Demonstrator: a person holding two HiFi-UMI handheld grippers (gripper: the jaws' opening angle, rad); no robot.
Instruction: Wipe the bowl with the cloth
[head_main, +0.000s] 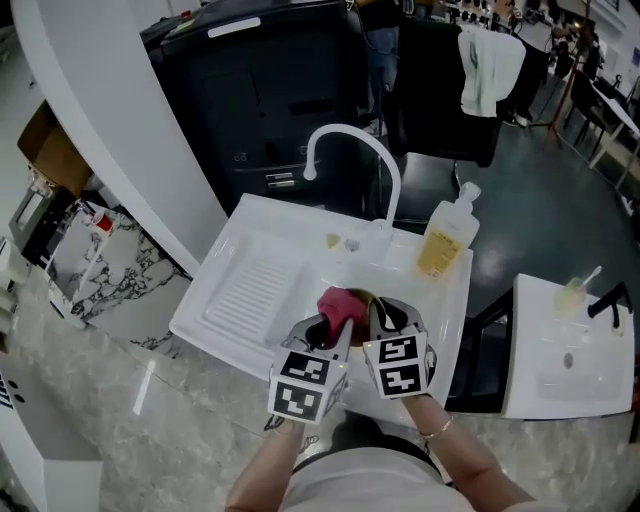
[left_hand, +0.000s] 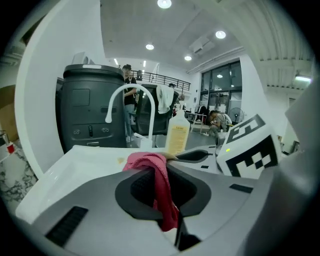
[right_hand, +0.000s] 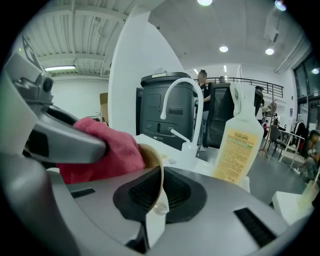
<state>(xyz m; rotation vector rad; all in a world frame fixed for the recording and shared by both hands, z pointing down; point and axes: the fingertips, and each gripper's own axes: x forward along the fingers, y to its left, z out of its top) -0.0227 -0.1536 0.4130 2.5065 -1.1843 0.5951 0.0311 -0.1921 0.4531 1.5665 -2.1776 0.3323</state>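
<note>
Cloth (left_hand: 156, 172), pink and bunched, is pinched tight in our left gripper (left_hand: 161, 197) and touches the bowl (right_hand: 151, 165). Our right gripper (right_hand: 154, 195) is clamped on the bowl's tan rim. We hold both just in front of the faucet (head_main: 352, 150), with the soap bottle (head_main: 447, 238) to the faucet's right.

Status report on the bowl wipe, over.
Left gripper shut on pink cloth. Right gripper shut on bowl rim, cloth against the bowl, over the sink. Nothing in the way; soap bottle stands clear behind.
</note>
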